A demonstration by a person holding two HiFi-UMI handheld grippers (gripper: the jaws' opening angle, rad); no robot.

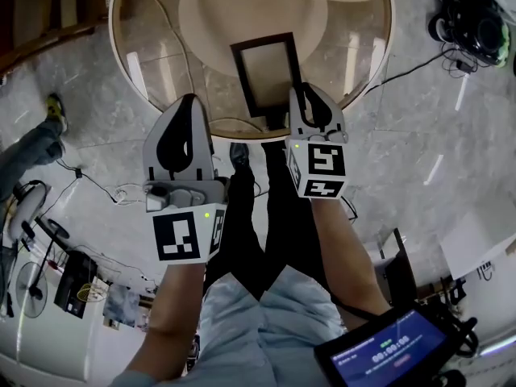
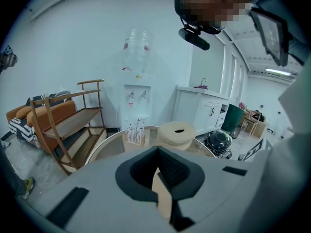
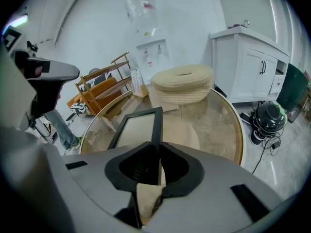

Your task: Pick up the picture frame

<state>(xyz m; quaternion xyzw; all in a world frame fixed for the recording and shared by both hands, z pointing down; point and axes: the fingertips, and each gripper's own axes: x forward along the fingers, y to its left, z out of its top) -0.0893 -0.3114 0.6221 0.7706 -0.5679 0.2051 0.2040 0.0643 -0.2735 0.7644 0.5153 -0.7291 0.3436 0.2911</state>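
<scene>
Right gripper [image 3: 158, 152] is pinched narrow onto the right rail of the picture frame [image 3: 136, 127], close to its near corner, so the grab looks made and the lift is what's left (whether the frame has cleared the glass, I can't tell). Left gripper [image 2: 156, 166], jaws together on nothing, hangs off to the left over the glass table's [image 3: 238, 130] near rim. The frame sits at the table's near edge, bare glass on both sides and the woven straw piece [image 3: 182, 84] well beyond it, so straight up looks free.
</scene>
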